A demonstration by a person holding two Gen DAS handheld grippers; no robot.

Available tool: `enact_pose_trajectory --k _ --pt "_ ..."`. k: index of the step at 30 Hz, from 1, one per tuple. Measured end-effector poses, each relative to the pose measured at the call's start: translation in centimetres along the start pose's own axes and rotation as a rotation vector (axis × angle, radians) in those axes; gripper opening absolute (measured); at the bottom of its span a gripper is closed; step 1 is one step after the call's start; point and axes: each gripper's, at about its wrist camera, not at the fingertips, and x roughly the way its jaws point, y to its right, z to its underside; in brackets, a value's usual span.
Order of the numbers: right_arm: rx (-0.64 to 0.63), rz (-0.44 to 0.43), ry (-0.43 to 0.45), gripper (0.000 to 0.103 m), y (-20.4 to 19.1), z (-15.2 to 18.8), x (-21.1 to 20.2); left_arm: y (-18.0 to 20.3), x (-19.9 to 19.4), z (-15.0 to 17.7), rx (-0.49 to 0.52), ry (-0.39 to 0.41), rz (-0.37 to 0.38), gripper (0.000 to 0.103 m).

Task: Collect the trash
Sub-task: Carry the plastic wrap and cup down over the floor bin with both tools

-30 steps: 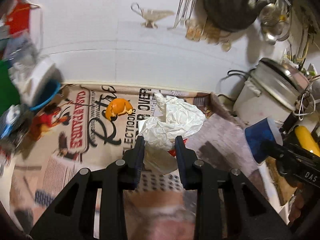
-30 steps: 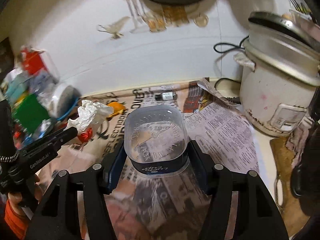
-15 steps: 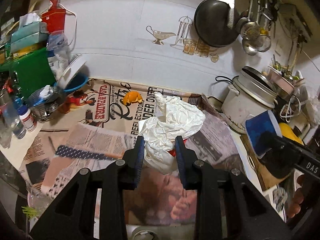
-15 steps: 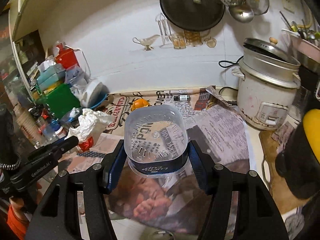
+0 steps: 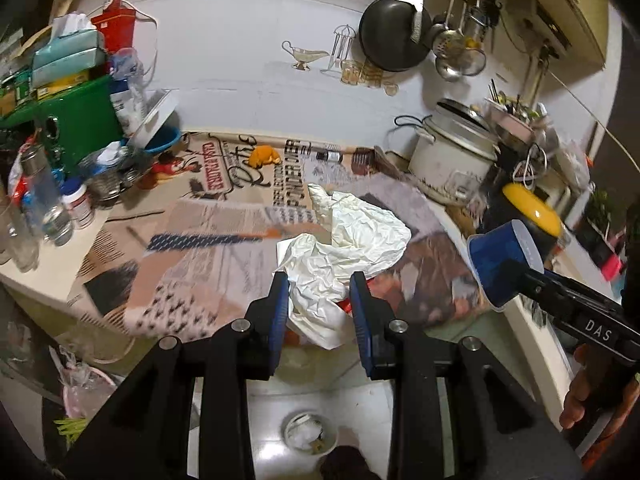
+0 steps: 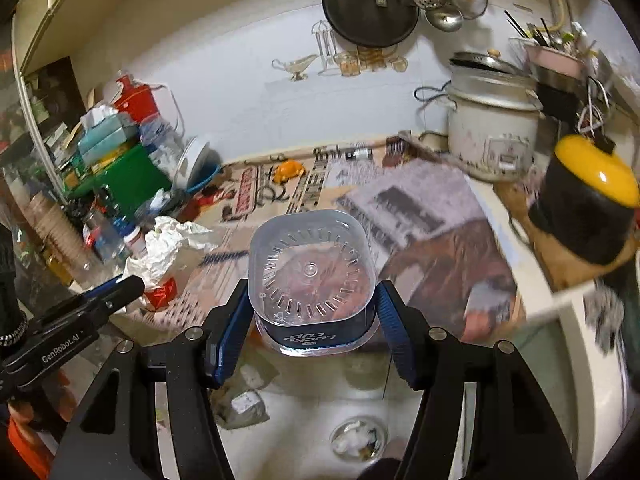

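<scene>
1. The left gripper (image 5: 319, 300) points forward and downward, its two blue-padded jaws drawn close and clamped on a crumpled white wrapper (image 5: 344, 248).
2. The right gripper (image 6: 310, 320) points the same way, its jaws set wider and pressed against both sides of a clear plastic cup (image 6: 312, 276).
3. A hand (image 5: 592, 396) grips the right gripper's handle at the frame's lower right.

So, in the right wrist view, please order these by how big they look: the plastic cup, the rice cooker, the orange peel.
1. plastic cup, though it sits nearest the camera, so its lead is unsure
2. rice cooker, close behind
3. orange peel, clearly smallest
</scene>
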Motion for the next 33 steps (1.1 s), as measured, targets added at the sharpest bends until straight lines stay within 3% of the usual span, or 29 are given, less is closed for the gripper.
enact_pose_trajectory --k 9,15,25,33 --pt "0.024 0.045 -0.114 0.058 -2.4 5.4 -1.6 -1.0 -2.2 5.6 0.018 -0.099 0.037 0.03" --pt "0.023 0.072 -0.203 0.058 -1.7 8.6 -0.6 -0.7 -0.1 9.2 -0.021 -0.194 0.064 0.03" --pt "0.042 0.088 -0.329 0.059 2.9 13.8 4.7 0.8 8.7 17.0 -0.002 -0.368 0.039 0.03" --pt "0.053 0.074 -0.352 0.059 8.1 19.7 11.5 1.2 18.3 27.0 -0.055 -0.453 0.015 0.03"
